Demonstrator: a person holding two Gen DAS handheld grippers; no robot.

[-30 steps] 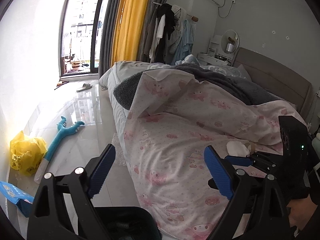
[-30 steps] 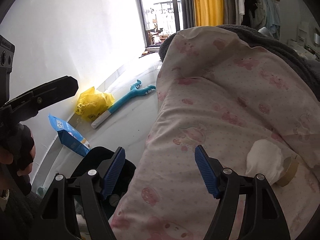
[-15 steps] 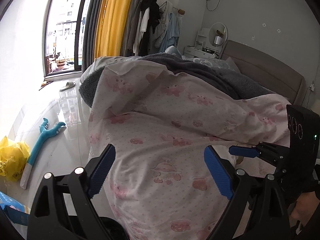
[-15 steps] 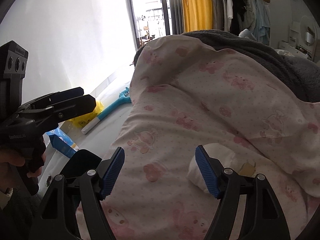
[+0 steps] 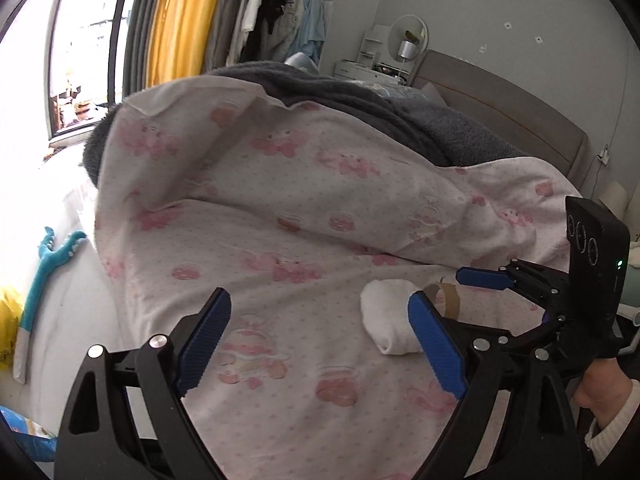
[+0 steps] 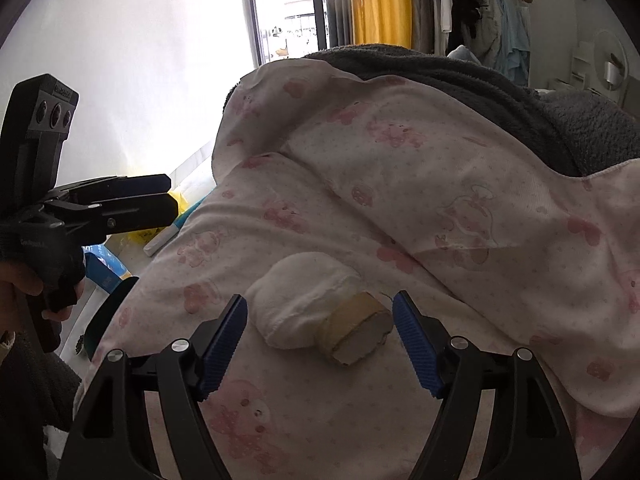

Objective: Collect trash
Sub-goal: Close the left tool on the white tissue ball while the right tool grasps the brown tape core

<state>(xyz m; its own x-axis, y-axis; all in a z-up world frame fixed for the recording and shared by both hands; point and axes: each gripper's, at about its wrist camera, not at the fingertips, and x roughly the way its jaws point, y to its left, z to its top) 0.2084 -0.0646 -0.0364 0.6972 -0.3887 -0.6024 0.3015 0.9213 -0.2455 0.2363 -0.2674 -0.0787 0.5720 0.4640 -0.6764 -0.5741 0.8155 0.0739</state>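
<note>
Your right hand-held gripper, jaws opening and gripping nothing, straddled the white wad and tape roll near the bed's edge, lined up for pickup.

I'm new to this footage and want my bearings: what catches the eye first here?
A white wad and a tan tape roll lie touching on the pink cartoon-print quilt, just ahead of the right gripper, whose jaws are opening with nothing between them. Behind, a yellow curtain hangs by the bright window.
</note>
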